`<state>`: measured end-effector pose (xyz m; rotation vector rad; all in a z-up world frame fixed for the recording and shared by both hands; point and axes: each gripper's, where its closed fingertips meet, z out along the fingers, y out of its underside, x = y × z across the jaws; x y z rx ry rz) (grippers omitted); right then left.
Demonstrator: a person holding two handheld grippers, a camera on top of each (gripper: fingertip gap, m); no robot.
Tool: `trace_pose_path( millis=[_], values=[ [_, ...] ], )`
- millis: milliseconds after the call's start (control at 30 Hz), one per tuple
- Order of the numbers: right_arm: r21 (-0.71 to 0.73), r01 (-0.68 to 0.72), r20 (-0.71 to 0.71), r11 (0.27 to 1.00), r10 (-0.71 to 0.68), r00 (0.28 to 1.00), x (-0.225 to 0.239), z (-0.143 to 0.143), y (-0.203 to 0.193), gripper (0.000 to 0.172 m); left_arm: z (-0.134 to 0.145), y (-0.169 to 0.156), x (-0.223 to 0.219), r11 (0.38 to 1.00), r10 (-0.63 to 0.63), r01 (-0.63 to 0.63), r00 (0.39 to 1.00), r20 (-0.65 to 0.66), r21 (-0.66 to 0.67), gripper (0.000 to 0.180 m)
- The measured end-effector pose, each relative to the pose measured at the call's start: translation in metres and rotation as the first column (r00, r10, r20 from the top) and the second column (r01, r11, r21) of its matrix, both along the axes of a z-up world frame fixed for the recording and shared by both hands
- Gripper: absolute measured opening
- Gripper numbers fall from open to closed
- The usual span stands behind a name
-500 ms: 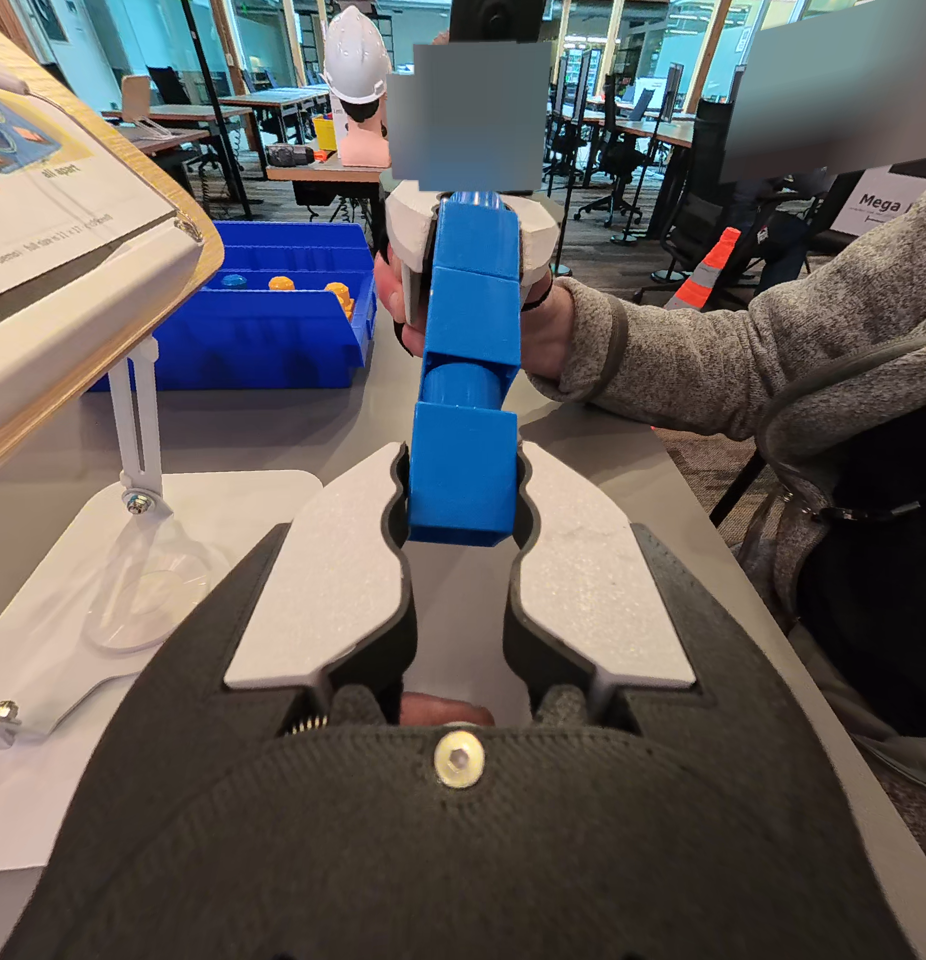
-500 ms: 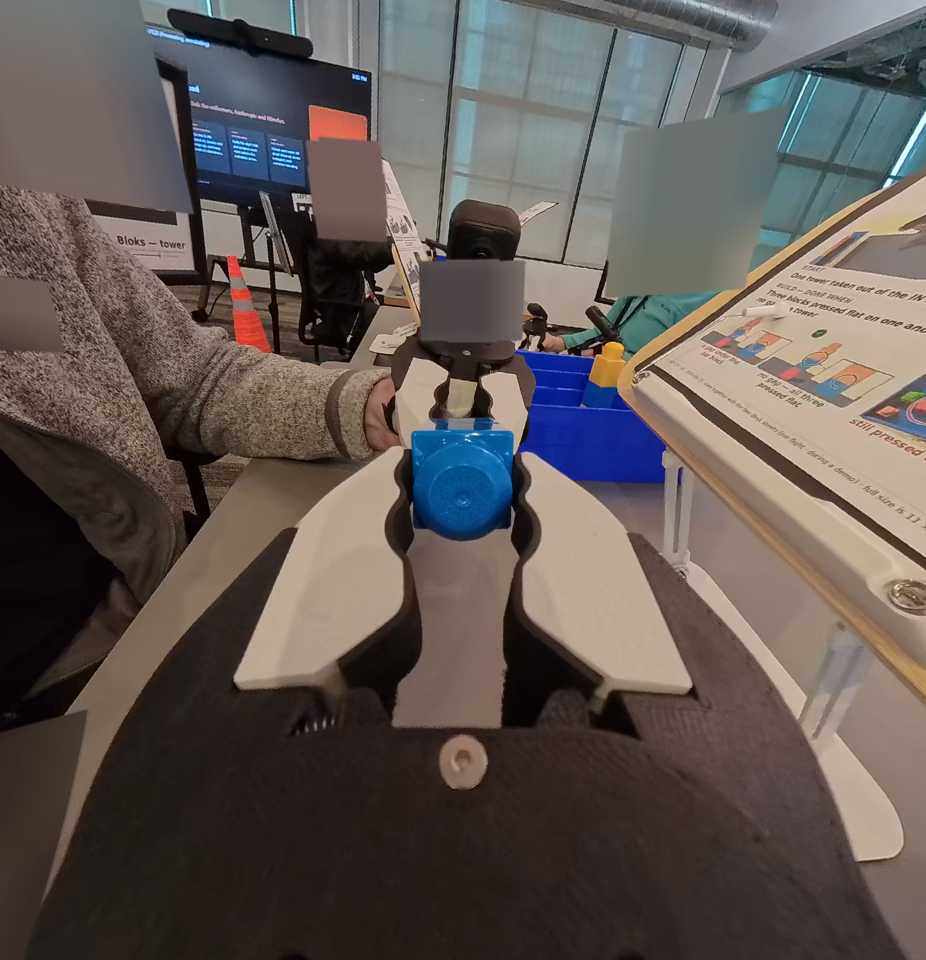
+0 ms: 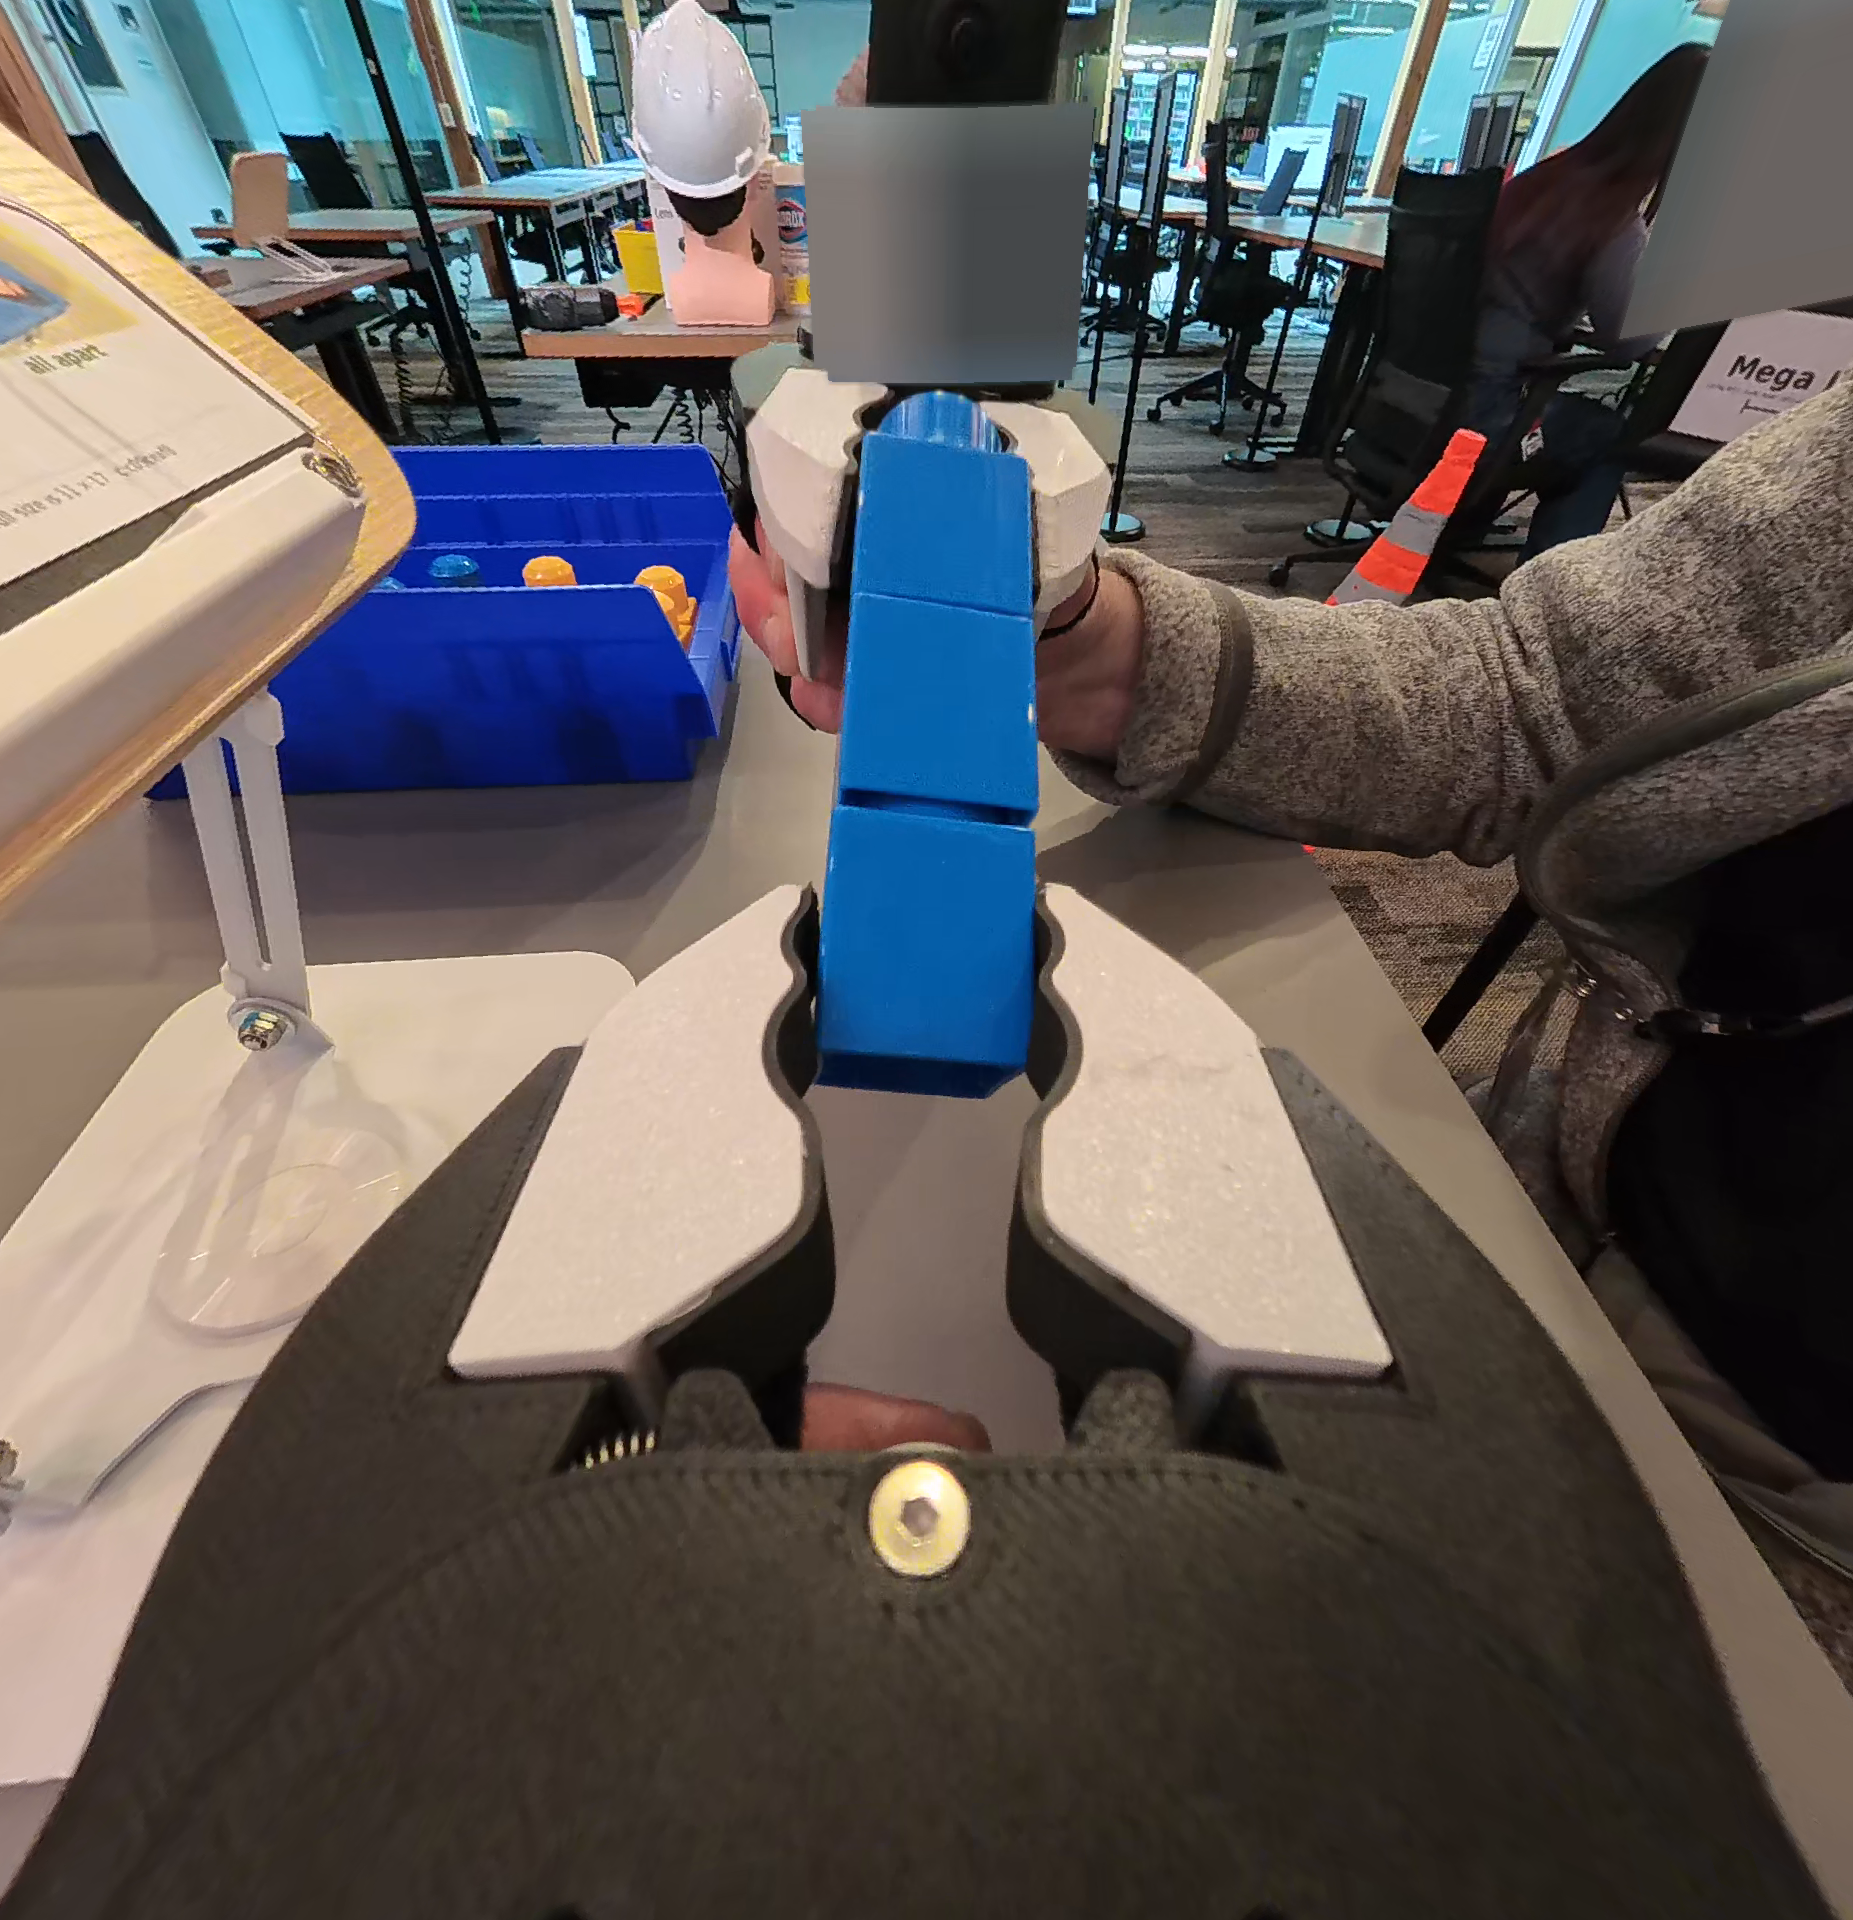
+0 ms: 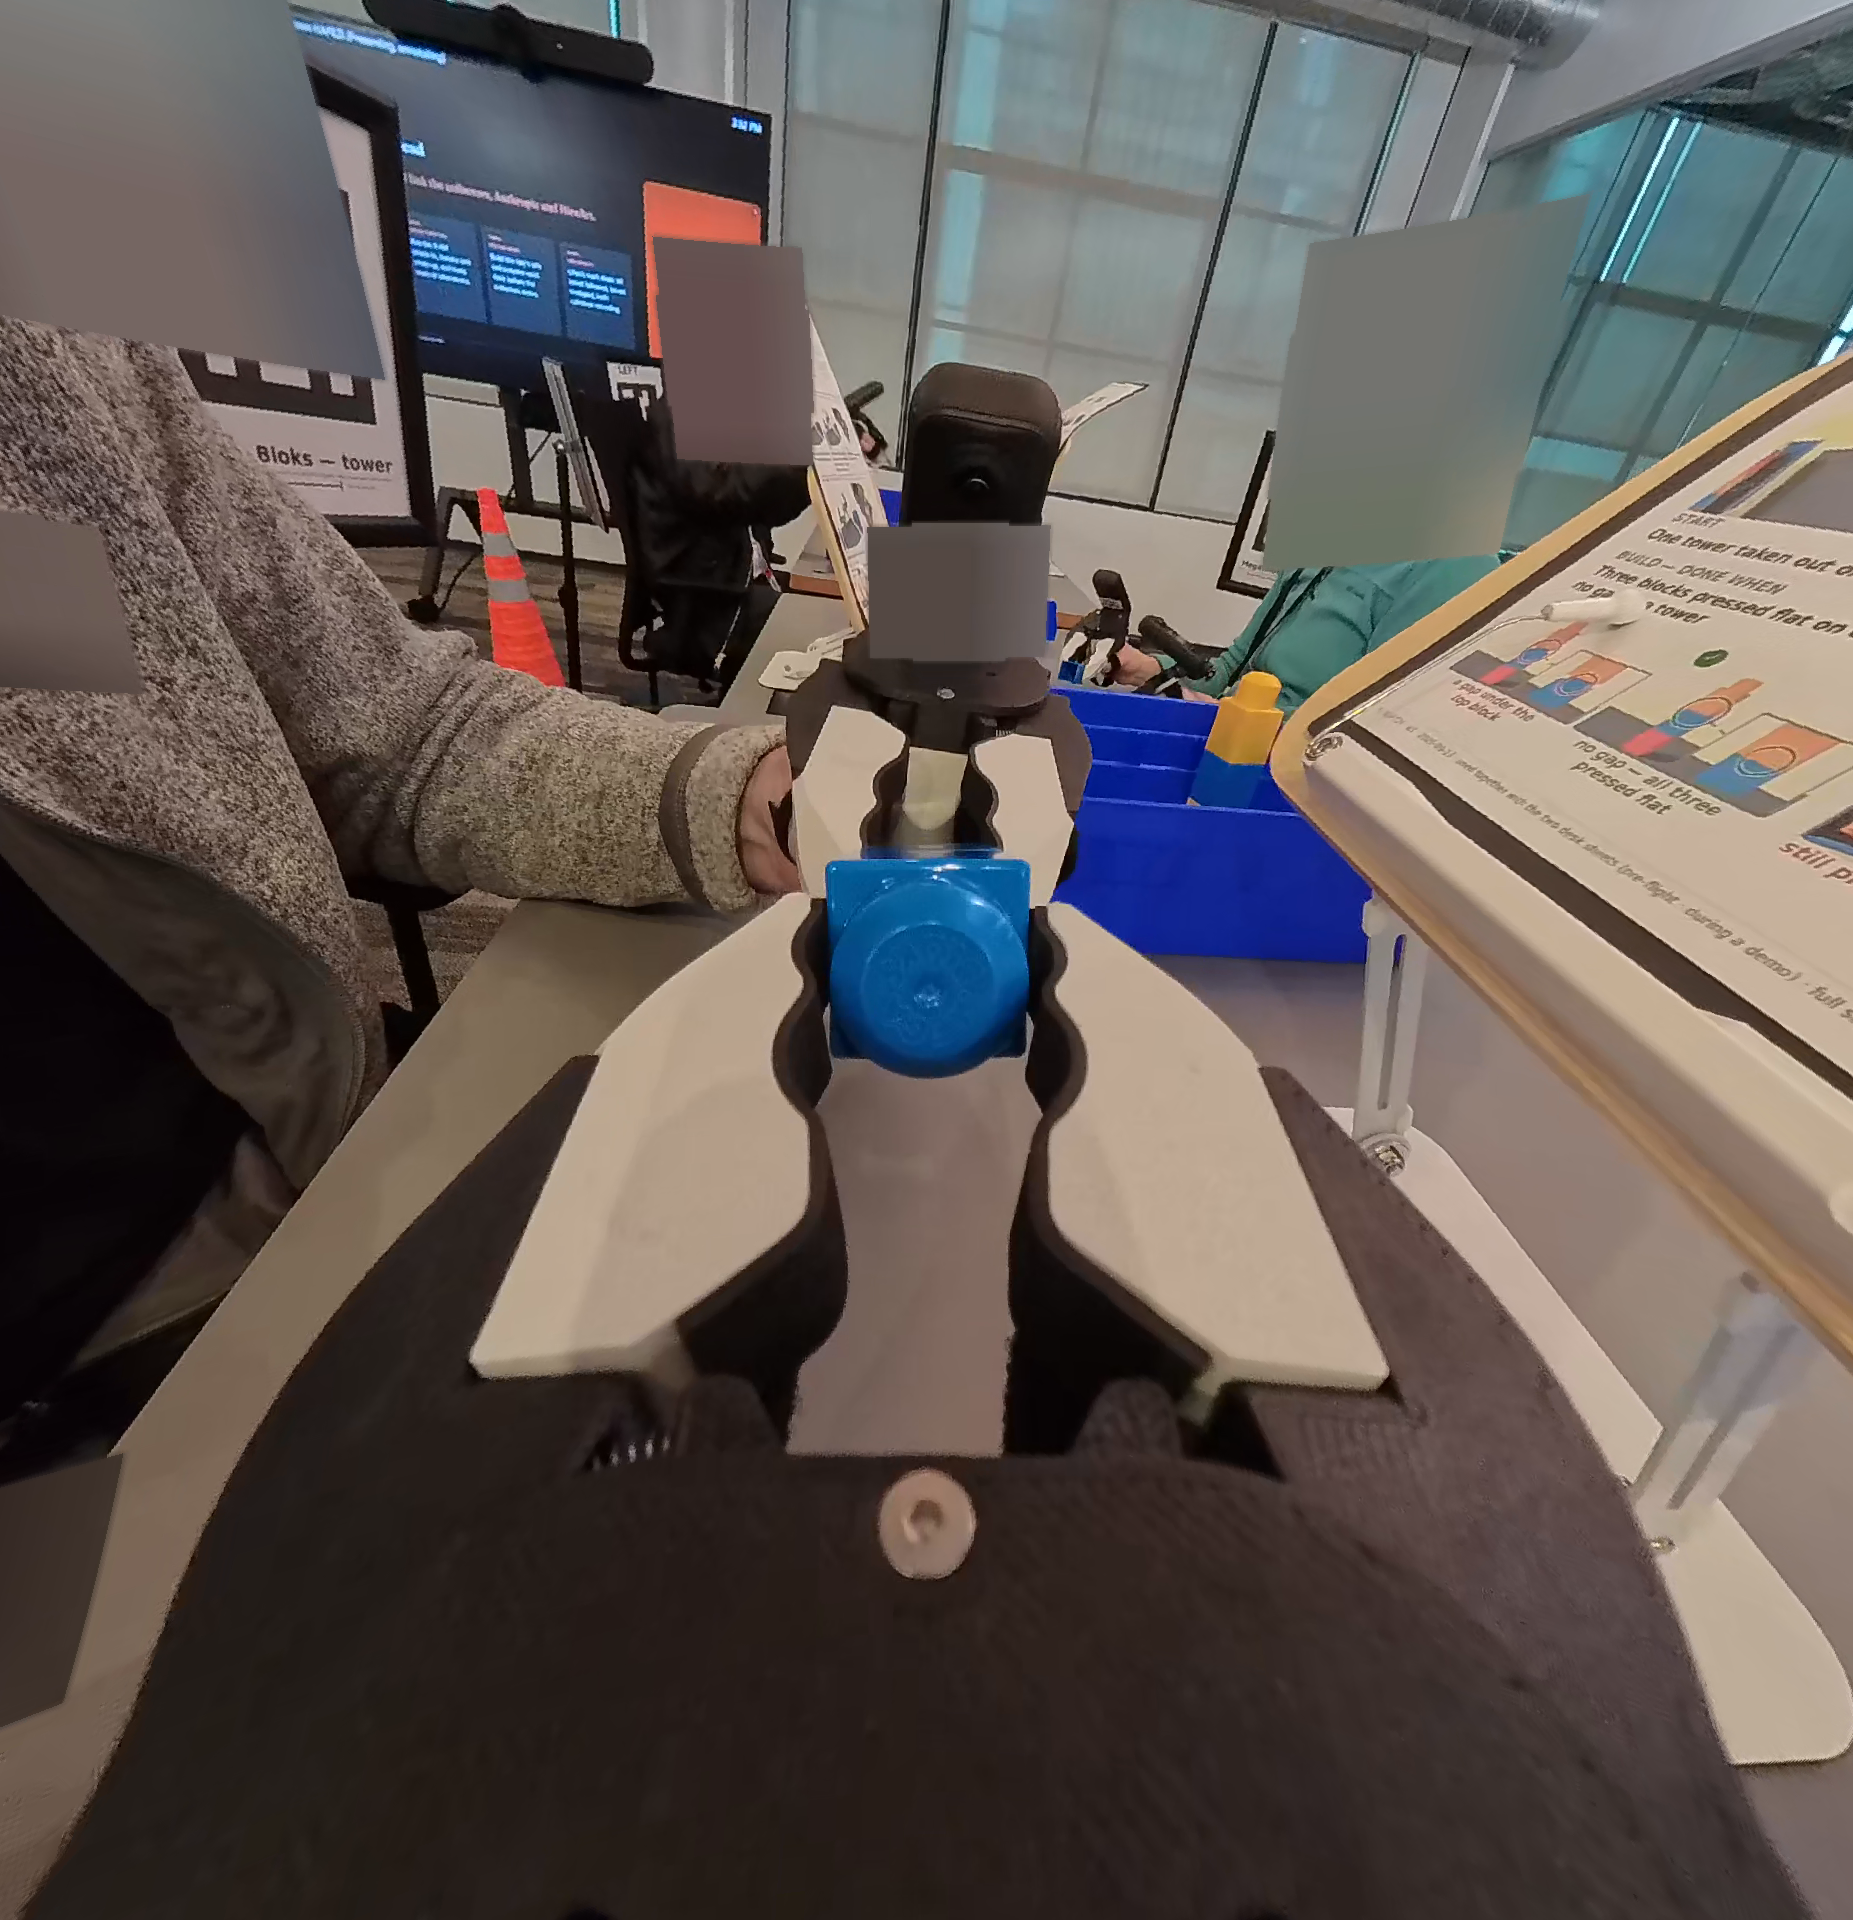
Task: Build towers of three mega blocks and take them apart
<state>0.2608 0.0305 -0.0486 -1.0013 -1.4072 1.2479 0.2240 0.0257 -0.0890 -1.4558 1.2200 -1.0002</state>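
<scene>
Three blue mega blocks form one row held in the air between my two grippers above the grey table (image 3: 506,873). In the left wrist view my left gripper (image 3: 924,977) is shut on the near blue block (image 3: 922,935), with both pads pressed on its sides. The middle block (image 3: 937,707) sits against it with a thin seam. The far block (image 3: 943,520) is clamped by my right gripper (image 3: 927,468). In the right wrist view my right gripper (image 4: 927,977) is shut on that end block (image 4: 927,987), stud end toward the camera, and my left gripper (image 4: 932,821) shows behind it.
A blue bin (image 3: 465,675) with orange blocks (image 3: 548,571) stands at the back left. An instruction board on a white stand (image 3: 122,468) overhangs the left side; it also shows in the right wrist view (image 4: 1628,727). A yellow-on-blue stack (image 4: 1239,738) stands in the bin. A person's sleeve (image 3: 1421,707) reaches in. One gripper's finger ends stand about 6 cm off the other's.
The near blue block has been pushed onto the middle block: the stud that showed between them is now hidden and only a thin seam is left. Both grippers stay shut.
</scene>
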Motion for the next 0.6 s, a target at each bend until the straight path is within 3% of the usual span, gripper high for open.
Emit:
trace_pose_path(
  millis=[267,600],
  values=[
    [-0.013,0.003,-0.003,1.0,-0.003,1.0,-0.003,-0.003,0.001,0.037,0.017,0.0,-0.003,1.0,0.006,-0.007,0.995,0.098,0.01,0.036],
    [-0.013,-0.003,-0.012,1.0,0.003,1.0,-0.004,-0.002,0.0,0.037,0.024,0.0,-0.004,0.999,0.015,-0.021,0.993,0.118,0.05,0.042]
  ],
)
